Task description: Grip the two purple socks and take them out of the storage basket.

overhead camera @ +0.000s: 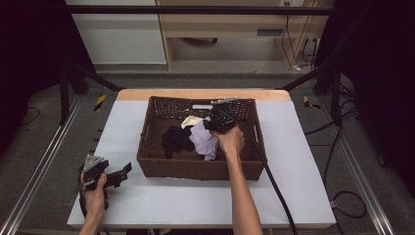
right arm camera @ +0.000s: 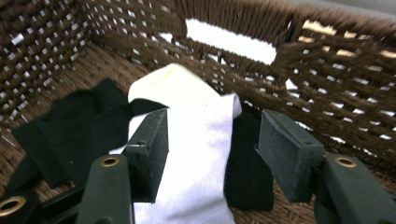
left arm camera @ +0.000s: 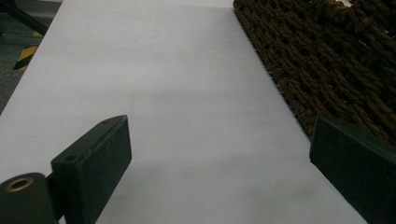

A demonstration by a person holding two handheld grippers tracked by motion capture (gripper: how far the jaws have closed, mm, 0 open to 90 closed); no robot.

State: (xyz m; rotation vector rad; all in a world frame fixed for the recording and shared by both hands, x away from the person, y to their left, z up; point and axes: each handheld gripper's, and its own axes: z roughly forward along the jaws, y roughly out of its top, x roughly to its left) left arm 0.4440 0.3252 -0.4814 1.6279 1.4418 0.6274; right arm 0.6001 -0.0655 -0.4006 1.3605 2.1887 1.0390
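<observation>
- Plainly, the work in hand is picking clothes out of the wicker basket (overhead camera: pixel 247 169), and judging by how things lie it has barely begun: the lilac cloth (right arm camera: pixel 201 154), a black cloth (right arm camera: pixel 65 130) and a cream piece (right arm camera: pixel 173 84) all lie on the basket floor, and nothing sits on the white table (overhead camera: pixel 303 147) outside it.
- Down inside the basket, the right gripper (right arm camera: pixel 212 149) is tipped toward the pile, its jaws standing apart with the lilac cloth running up between them.
- Its left pad rests at the cloth's edge and the right pad stands clear of it, with a strip of dark fabric (right arm camera: pixel 247 163) showing in the gap, so I judge that no grip is made yet.
- From the high view, the same lilac cloth lies near the middle of the basket, just left of the right hand (overhead camera: pixel 229 141), with the black cloth beside it on the left and the cream piece behind.
- What is left, by my reckoning: pinching the lilac cloth, lifting it over the rim, then the other pieces.
- Meanwhile the left gripper (left arm camera: pixel 219 158) waits on the table near the basket's front left corner, jaws wide apart, nothing between them but bare tabletop.
</observation>
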